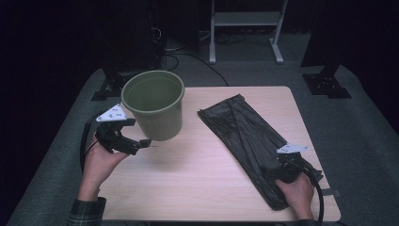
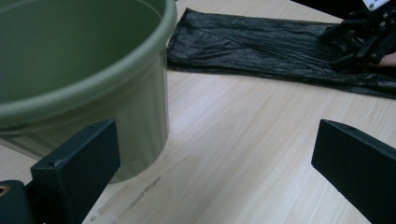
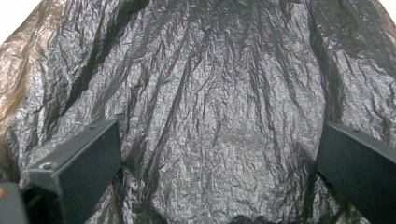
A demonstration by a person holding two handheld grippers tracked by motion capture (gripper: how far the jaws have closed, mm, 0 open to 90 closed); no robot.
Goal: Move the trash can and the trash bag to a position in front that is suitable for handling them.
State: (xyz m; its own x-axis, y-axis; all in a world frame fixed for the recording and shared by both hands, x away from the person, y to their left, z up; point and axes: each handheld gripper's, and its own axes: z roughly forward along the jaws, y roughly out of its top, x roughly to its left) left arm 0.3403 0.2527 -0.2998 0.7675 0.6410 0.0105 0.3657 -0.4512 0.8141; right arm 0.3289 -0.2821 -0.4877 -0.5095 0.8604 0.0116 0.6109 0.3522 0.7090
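- Keep your left tongs [image 1: 141, 141], jaws spread, just beside the green bin [image 1: 155, 103] standing on the counter's [image 1: 197, 188] left half, ready to steady its wall.
- Your right tongs [image 1: 282, 165] hover spread over the near end of the black bag [image 1: 244, 132], lying flat at right; pinch one layer only.

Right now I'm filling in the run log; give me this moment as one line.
left gripper: open, beside green bin | right gripper: open, over black bag | bag: flat on table | bin: upright, unlined
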